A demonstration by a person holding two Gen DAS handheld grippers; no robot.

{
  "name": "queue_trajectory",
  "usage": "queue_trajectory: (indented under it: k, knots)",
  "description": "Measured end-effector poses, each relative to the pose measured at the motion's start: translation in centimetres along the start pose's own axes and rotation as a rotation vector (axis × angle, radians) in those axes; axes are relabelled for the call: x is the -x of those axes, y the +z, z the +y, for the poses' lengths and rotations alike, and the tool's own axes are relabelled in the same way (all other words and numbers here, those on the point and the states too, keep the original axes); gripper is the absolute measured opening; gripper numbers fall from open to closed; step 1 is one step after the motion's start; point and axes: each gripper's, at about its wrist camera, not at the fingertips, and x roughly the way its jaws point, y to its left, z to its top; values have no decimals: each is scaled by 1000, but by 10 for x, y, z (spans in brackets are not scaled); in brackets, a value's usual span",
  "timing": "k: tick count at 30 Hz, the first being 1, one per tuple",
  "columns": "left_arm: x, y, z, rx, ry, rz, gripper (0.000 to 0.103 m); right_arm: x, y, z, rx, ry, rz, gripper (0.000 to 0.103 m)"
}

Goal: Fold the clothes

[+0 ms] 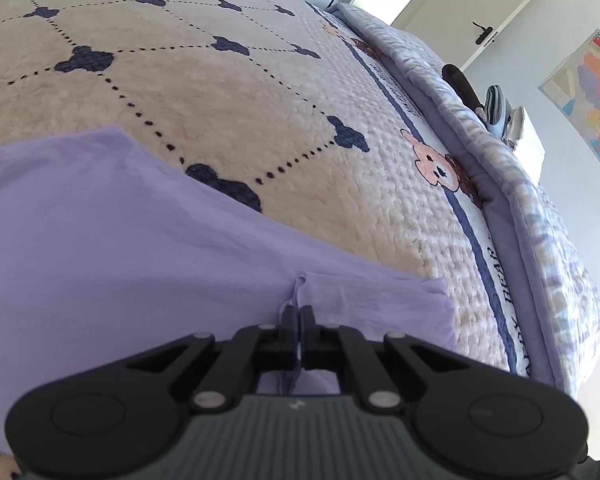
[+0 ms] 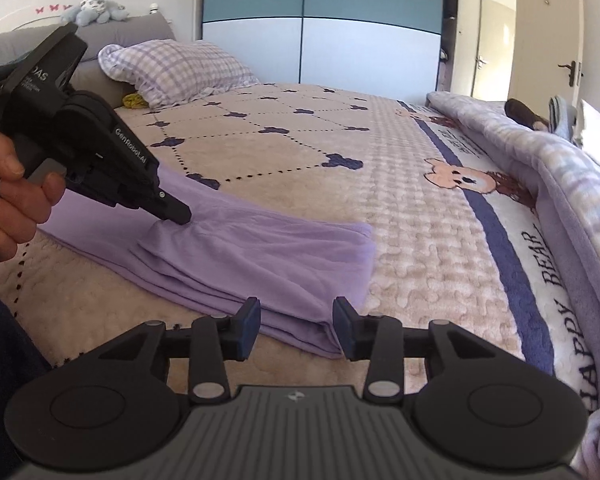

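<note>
A lilac garment (image 2: 260, 256) lies folded in several layers on the beige bedspread (image 2: 300, 152). It fills the lower left of the left wrist view (image 1: 120, 248). My left gripper (image 1: 299, 320) is shut on a pinch of the garment's top layer; it also shows in the right wrist view (image 2: 180, 216), held by a hand at the garment's far left. My right gripper (image 2: 296, 326) is open and empty, its fingers either side of the garment's near folded corner, just above it.
A checked pillow (image 2: 172, 72) and a grey headboard (image 2: 120, 36) lie at the far end. A rolled lilac blanket (image 2: 560, 184) runs along the bed's right edge. A wardrobe (image 2: 320, 20) and a door (image 2: 572, 68) stand beyond.
</note>
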Motion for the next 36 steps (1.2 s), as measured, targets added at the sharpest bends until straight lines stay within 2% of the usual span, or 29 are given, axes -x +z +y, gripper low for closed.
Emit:
queue_trajectory:
  k: [4, 6, 7, 8, 13, 15, 16, 17, 20, 24, 28, 30, 32, 36]
  knots:
    - [-1, 1, 2, 18, -16, 23, 2, -7, 6, 13, 32, 26, -7, 43]
    - [0, 1, 2, 14, -8, 20, 11, -9, 9, 17, 44, 28, -11, 43]
    - [0, 2, 2, 16, -8, 23, 22, -10, 10, 18, 43, 35, -12, 43]
    - [-1, 2, 3, 18, -12, 26, 28, -10, 11, 19, 39, 42, -12, 43]
    - [-3, 1, -5, -26, -1, 27, 36, -11, 9, 20, 22, 50, -8, 43]
    - [-6, -1, -11, -62, 21, 28, 34, -11, 7, 17, -4, 58, -5, 43]
    - [-8, -2, -15, -85, 31, 32, 22, -12, 7, 16, -12, 58, -4, 43]
    - [-9, -4, -19, -112, 40, 37, 2, -12, 6, 16, -17, 53, -4, 43]
    - [-9, -5, -30, -183, 60, 39, 2, -10, 4, 13, -35, 45, -10, 43]
    - [2, 5, -42, -166, 16, 32, 2, -5, 1, 8, -55, 43, -27, 43]
    - [19, 15, -70, -169, -21, 28, 2, 1, -4, 5, -65, 51, -56, 44]
    - [26, 20, -86, -146, -43, 35, 2, 4, -5, 7, -59, 40, -79, 49]
    - [32, 23, -102, -129, -62, 40, 2, 6, -8, 12, -47, 15, -104, 61]
    - [38, 27, -132, -109, -101, 49, 2, 6, -10, 24, 10, -61, -140, 67]
